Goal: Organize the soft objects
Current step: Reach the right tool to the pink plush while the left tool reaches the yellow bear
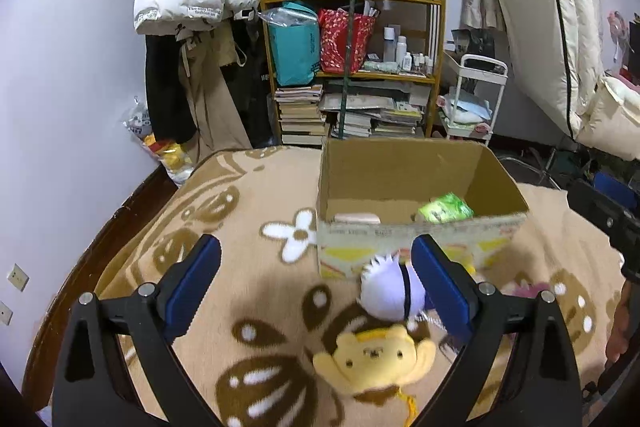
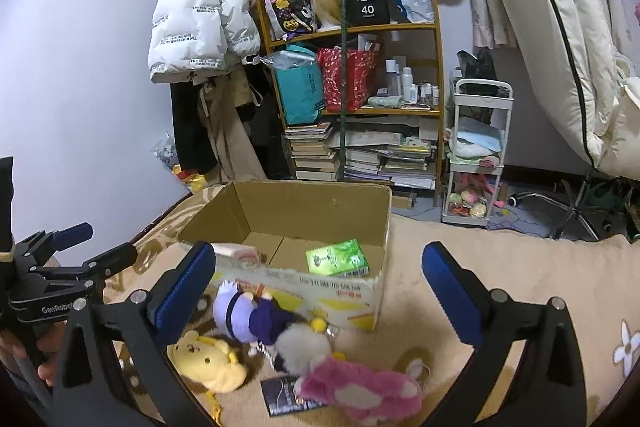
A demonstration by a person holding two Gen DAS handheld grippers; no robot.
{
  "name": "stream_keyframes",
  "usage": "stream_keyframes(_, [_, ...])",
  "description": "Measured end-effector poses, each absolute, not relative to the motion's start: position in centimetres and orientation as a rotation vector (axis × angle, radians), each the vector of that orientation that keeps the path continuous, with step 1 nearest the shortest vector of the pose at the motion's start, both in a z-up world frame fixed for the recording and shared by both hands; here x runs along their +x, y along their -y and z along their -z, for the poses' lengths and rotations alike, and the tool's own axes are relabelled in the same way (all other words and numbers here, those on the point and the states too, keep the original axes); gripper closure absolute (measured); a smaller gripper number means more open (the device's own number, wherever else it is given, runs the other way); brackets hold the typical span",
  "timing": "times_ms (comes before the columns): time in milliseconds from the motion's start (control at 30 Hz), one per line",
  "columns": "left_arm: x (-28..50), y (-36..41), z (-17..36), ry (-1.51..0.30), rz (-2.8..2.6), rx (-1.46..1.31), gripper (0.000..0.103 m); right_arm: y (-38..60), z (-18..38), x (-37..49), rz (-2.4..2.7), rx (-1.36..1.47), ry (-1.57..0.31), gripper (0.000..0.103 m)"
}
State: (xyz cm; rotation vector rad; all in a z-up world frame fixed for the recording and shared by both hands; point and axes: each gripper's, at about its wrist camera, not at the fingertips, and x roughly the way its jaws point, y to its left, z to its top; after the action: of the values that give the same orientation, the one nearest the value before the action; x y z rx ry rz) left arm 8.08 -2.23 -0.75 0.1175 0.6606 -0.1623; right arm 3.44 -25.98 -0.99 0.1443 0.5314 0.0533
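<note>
Yellow plush point(image 1: 374, 361) below open left gripper point(image 1: 316, 285) jaws.

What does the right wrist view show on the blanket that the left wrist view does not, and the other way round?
Only the right wrist view shows the pink plush, the grey pompom, the dark card under them, and the left tongs seen from the side.

Only the left wrist view shows the white flower on the blanket beside the box.

Both show the cardboard box with the green packet, the yellow bear and the white-haired doll. Both tongs are open.
</note>
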Motion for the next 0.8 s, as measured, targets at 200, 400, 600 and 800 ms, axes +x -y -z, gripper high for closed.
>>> stream_keyframes(200, [5.7,2.0,0.8,-0.669,0.15,0.144,0.008,26.0,0.9,1.6,-0.04,0.173,-0.544,0.0])
stream_keyframes(400, [4.6,1.5,1.3,-0.707,0.121,0.141,0.008,26.1,1.1,0.2,-0.041,0.201,-0.57,0.0])
stream_keyframes(600, [4.1,1.2,2.0,-0.738,0.124,0.127,0.008,26.2,1.4,-0.2,-0.032,0.211,-0.588,0.0])
stream_keyframes(800, [4.6,1.4,2.9,-0.77,0.149,0.114,0.008,26.0,2.5,0.4,-0.021,0.209,-0.626,0.0])
